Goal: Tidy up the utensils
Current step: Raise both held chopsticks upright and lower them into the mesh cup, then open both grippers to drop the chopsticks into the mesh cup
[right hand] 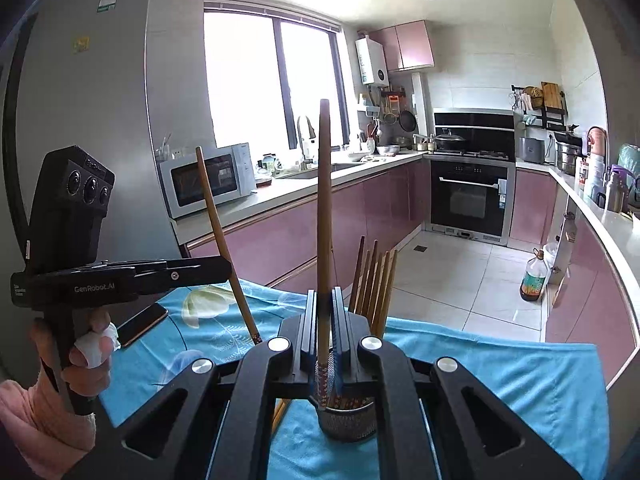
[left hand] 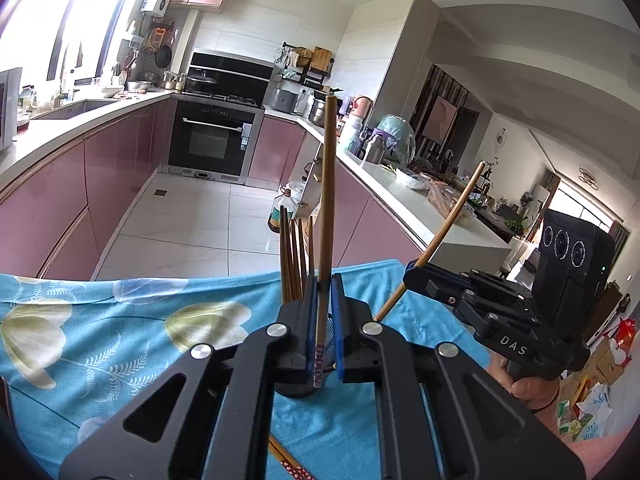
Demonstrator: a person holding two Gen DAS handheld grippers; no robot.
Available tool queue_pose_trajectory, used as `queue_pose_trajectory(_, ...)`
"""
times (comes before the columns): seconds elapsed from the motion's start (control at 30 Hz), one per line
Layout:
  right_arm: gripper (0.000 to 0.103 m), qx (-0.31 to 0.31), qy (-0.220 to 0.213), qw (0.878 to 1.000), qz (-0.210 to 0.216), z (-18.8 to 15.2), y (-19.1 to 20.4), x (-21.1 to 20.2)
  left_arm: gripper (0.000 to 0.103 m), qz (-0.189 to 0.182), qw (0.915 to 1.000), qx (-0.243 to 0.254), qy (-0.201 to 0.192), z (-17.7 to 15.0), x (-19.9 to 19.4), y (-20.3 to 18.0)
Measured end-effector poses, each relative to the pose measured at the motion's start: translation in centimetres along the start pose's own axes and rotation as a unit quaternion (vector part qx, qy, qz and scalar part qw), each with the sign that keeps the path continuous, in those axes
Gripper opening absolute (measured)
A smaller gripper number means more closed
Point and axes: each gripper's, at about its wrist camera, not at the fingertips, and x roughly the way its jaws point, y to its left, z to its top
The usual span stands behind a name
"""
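My left gripper is shut on a brown chopstick held upright over a dark mesh utensil cup; it also shows in the right wrist view. My right gripper is shut on another chopstick, upright above the mesh cup; it also shows in the left wrist view, with its chopstick tilted. Several chopsticks stand in the cup, tips up; they also show in the left wrist view.
A blue flowered cloth covers the table. A loose chopstick lies on it near me. A phone lies on the cloth at the left. Kitchen counters, an oven and an oil bottle lie beyond the table's edge.
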Motion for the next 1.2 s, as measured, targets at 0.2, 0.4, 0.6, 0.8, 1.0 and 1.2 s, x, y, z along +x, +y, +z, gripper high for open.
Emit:
queue_pose_trajectory(0.2, 0.006, 0.002, -0.006, 1.0, -0.005, 0.6, -0.7, 0.1, 0.007, 0.001, 1.0, 0.008, -0.004, 1.3, 0.8, -0.7)
queue_pose_trajectory(0.4, 0.006, 0.007, 0.003, 1.0, -0.011, 0.2, -1.0, 1.1, 0.007, 0.002, 1.0, 0.006, -0.004, 1.7, 1.8, -0.8)
queue_pose_trajectory(0.6, 0.006, 0.013, 0.02, 1.0, -0.014, -0.4, -1.3, 2.5, 0.007, 0.019, 0.9996, 0.017, 0.013, 1.0, 3.3, -0.8)
queue_pose_trajectory(0.8, 0.006, 0.017, 0.039, 0.999, -0.016, -1.0, -1.5, 3.8, 0.007, 0.029, 0.9987, 0.015, 0.039, 0.3, 5.2, -0.1)
queue_pose_trajectory(1.0, 0.006, 0.02, 0.055, 0.998, -0.021, -1.8, -1.6, 4.8, 0.007, 0.041, 0.9971, 0.023, 0.059, -0.8, 6.5, 0.3)
queue_pose_trajectory(1.2, 0.006, 0.023, 0.069, 0.997, -0.025, -2.4, -1.8, 5.6, 0.007, 0.054, 0.9951, 0.031, 0.076, -1.6, 7.5, 0.6)
